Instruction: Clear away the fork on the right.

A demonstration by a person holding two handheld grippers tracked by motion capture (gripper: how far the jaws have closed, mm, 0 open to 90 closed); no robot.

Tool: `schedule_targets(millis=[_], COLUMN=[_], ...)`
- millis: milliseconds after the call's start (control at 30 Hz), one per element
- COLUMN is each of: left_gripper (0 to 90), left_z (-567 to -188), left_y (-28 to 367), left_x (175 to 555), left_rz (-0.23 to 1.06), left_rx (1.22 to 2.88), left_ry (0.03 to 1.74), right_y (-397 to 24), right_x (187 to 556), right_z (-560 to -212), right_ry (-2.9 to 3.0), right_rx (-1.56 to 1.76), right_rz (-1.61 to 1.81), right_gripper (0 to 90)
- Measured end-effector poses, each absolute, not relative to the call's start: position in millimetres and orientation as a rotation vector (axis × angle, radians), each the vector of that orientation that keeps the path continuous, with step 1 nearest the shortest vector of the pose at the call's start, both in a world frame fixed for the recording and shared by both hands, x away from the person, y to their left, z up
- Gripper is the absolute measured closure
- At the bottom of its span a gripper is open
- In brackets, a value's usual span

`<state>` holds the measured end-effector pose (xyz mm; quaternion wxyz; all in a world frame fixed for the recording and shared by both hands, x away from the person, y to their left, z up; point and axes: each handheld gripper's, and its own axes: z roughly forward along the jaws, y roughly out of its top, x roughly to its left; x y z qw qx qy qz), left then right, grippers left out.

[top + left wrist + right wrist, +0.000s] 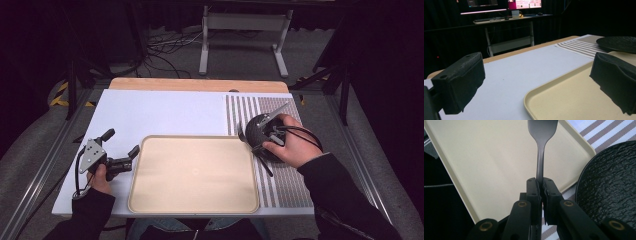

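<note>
While left gripper (121,148) fingers gape: one fork (541,150) in right gripper (541,185), one tray (150,200).

The table (150,112) carried a white surface with a bare wooden strip along its far edge. A beige tray (194,172) lay at the near centre. A striped placemat (280,187) covered the right side, and a black plate (617,43) rested on it just beside the tray.
</note>
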<state>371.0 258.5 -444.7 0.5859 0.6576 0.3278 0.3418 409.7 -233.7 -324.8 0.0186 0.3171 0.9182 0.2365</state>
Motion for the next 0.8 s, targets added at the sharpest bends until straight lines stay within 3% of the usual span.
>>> schedule_targets(millis=[800], left_gripper=[0.1], left_z=[-444.5], left_y=[259.1], left_x=[370.9], left_rz=[0.795], left_rx=[1.53], left_ry=[0.765], right_y=[-186.0], right_x=[416.0], right_z=[-335.0], right_ry=[2.904], right_rx=[1.007], right_rz=[0.719], right_gripper=[84.8])
